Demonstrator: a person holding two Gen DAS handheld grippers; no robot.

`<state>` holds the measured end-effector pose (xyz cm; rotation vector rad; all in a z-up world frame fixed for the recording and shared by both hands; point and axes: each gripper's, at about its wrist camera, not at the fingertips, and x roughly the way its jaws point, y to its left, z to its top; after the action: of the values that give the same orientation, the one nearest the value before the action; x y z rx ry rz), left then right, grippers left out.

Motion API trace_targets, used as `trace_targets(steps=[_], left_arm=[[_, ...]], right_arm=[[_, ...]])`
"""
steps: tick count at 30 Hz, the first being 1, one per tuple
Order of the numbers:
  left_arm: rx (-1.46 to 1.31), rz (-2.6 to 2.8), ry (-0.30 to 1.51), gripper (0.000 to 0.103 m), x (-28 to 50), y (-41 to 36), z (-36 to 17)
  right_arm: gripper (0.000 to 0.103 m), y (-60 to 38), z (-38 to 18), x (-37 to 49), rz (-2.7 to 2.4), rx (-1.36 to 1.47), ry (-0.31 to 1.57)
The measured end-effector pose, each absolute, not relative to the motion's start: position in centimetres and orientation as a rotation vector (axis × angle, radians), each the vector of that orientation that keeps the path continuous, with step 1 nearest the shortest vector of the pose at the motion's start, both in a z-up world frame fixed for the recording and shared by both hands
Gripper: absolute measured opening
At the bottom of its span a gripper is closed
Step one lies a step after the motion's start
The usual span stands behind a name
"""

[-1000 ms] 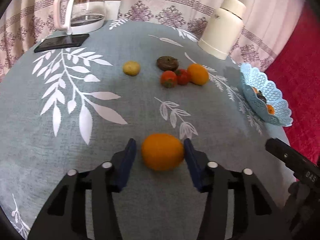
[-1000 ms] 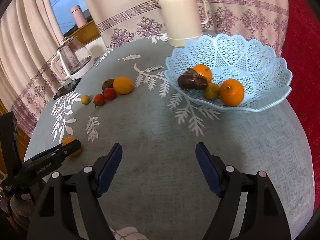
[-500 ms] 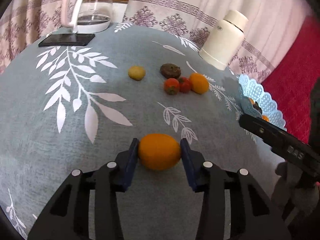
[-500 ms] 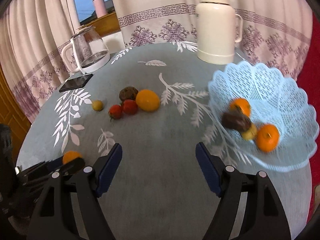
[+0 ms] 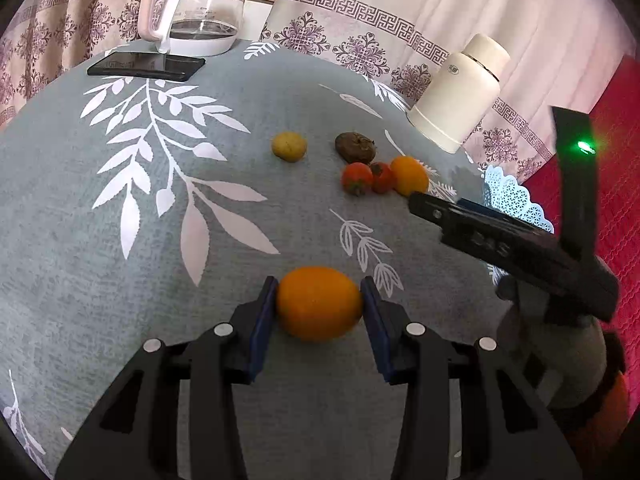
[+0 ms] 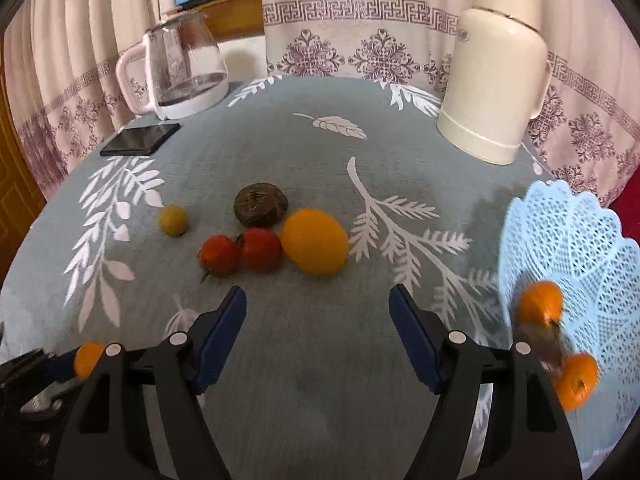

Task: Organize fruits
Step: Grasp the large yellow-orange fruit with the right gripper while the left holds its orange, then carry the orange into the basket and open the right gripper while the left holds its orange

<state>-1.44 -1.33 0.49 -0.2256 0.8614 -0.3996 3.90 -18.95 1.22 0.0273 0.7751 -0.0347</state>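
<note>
My left gripper (image 5: 318,286) is shut on an orange fruit (image 5: 319,303) low over the grey leaf-print tablecloth (image 5: 120,240); both blue pads press its sides. That fruit also shows at the lower left of the right wrist view (image 6: 86,360). My right gripper (image 6: 318,296) has nothing between its jaws, which are closing a little. Just beyond it lie a yellow-orange fruit (image 6: 314,240), two red tomatoes (image 6: 218,255) (image 6: 261,249), a brown fruit (image 6: 261,204) and a small yellow-green fruit (image 6: 173,220). A light blue lattice basket (image 6: 572,240) at the right holds two oranges (image 6: 540,304) and a dark fruit.
A glass kettle (image 6: 184,68) and a black phone (image 6: 140,139) sit at the far left of the table. A cream thermos (image 6: 494,68) stands at the far right. Patterned curtains hang behind, and a red surface (image 5: 624,184) lies beyond the basket.
My left jaws have closed onto the orange fruit. My right gripper has swung left, from facing the basket to facing the fruit cluster, and now juts into the left wrist view.
</note>
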Motion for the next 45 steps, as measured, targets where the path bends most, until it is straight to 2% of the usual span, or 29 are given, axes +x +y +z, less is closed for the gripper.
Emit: trace_targets(steps=[3,14,19,24,45], left_arm=[[-0.233,-0.402,0.862,0.043,-1.4,-1.2,0.4],[-0.255,-0.412,0.869,0.043,-1.2,-0.9,0.3],[-0.262,-0.415,0.871,0.043,-1.2,-0.8,0.3],[-0.263,-0.417,0.868,0.043,-1.3,-0.8,0.3],[-0.251,-0.428,0.846,0.043,-1.4,-1.1,0.7]], right_arm=[[0.068,-19.3,1.0,5.1,-0.049,0.027,0.785],[0.068,-19.6,0.9,7.3,-0.045,0.032,0.781],[0.060,-20.7,0.8,7.7,-0.008,0.127,0.798],[0.043,-20.5,0.6,7.5,0.042,0.161,0.799],[0.042,-19.6,3.5,2.6,0.033,0.175,0.694]])
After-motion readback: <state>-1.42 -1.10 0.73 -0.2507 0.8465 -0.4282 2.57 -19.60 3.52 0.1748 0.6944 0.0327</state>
